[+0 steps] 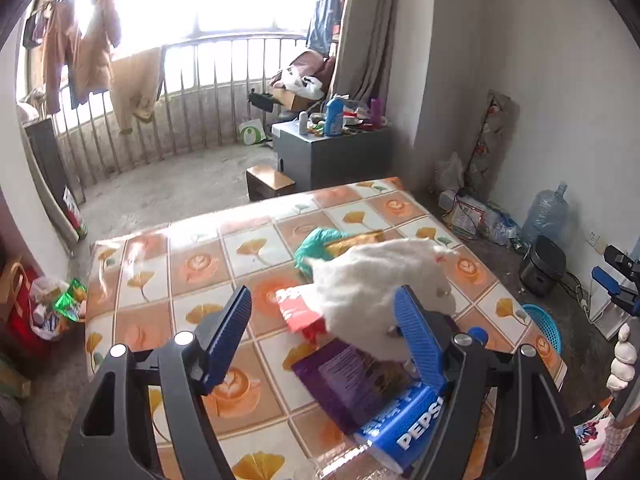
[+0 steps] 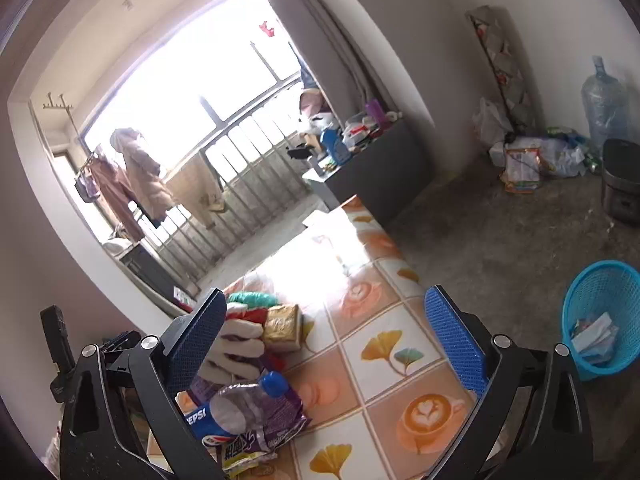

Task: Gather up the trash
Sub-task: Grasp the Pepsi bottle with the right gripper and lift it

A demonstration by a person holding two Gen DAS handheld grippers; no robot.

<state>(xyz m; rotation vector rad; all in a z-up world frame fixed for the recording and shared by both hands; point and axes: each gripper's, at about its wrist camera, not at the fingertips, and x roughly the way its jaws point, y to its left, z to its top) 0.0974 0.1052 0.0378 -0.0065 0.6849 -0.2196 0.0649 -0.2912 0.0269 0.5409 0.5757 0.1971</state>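
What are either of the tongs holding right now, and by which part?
Nothing is held. The left tongs stand open above the trash pile, and the right tongs stand wide open over the table, pads bare.

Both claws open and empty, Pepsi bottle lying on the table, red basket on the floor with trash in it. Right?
Wrong on one point: the basket is blue, not red, as the right wrist view shows. The rest stands: left claw and right claw are open and empty, the Pepsi bottle lies on the table, and the basket on the floor holds trash.
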